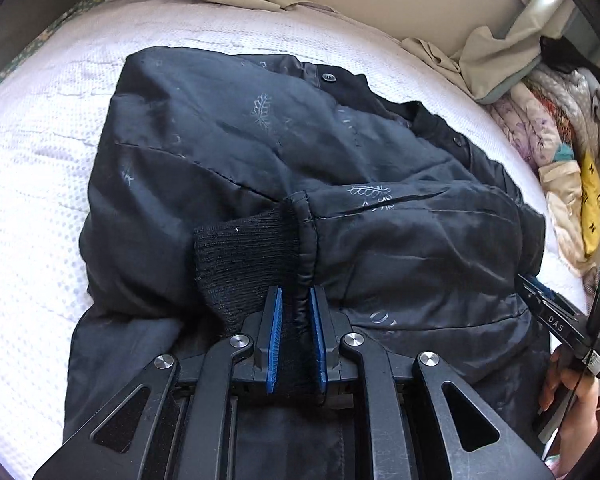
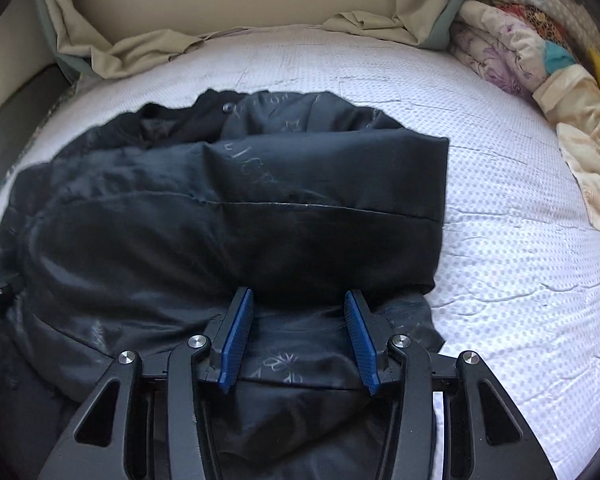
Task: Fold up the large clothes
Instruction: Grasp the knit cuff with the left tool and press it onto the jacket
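Note:
A large black jacket (image 1: pixel 300 152) lies inside out on the white bed (image 1: pixel 36 168), its dark lining printed with pale leaf marks. A sleeve is folded across the body, its ribbed knit cuff (image 1: pixel 244 260) near me. My left gripper (image 1: pixel 295 300) is shut on the sleeve end beside the cuff. In the right wrist view the jacket (image 2: pixel 220 216) lies folded with a straight right edge. My right gripper (image 2: pixel 299 304) is open, its blue pads (image 2: pixel 236 336) spread just above the jacket's near hem, holding nothing. The right gripper also shows in the left wrist view (image 1: pixel 560 320).
Beige sheets (image 2: pixel 140 48) are bunched along the headboard. A pile of floral quilts and clothes (image 2: pixel 540 60) lies at the bed's right side, with a yellow item (image 1: pixel 592 208). White mattress (image 2: pixel 520 260) lies bare right of the jacket.

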{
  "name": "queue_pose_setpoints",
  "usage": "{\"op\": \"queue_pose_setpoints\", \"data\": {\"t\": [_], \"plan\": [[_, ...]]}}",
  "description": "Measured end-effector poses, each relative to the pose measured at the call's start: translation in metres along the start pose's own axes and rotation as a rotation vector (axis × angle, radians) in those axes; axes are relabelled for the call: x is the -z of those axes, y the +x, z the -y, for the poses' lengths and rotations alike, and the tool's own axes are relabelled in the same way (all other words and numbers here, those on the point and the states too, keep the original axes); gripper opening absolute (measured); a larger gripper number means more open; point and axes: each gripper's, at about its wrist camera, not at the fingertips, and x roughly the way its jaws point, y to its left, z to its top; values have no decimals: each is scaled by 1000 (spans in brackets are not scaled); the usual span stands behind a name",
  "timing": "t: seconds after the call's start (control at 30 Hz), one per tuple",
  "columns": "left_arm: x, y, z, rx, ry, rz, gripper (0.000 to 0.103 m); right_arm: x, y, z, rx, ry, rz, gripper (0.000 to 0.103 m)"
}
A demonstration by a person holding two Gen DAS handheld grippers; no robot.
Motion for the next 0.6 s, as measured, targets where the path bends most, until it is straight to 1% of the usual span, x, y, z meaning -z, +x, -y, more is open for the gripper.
{"op": "queue_pose_setpoints", "data": {"t": [0.1, 0.17, 0.23, 0.37, 0.53, 0.57, 0.6], "plan": [[4, 0, 5, -35, 38, 15, 19, 4, 3, -5, 29, -13, 20, 44], [6, 1, 5, -44, 51, 21, 19, 6, 6, -5, 25, -19, 28, 44], [6, 3, 4, -37, 45, 23, 19, 7, 9, -2, 8, -15, 35, 44], [8, 3, 2, -22, 38, 28, 19, 5, 17, -3, 3, -29, 43, 44], [8, -9, 2, -12, 21, 38, 19, 2, 13, 1, -16, 0, 44, 44], [7, -12, 3, -20, 25, 37, 19, 1, 11, 2, -26, 11, 43, 45], [7, -17, 6, -27, 35, 35, 26, 0, 9, 4, -36, 19, 39, 45]]}}
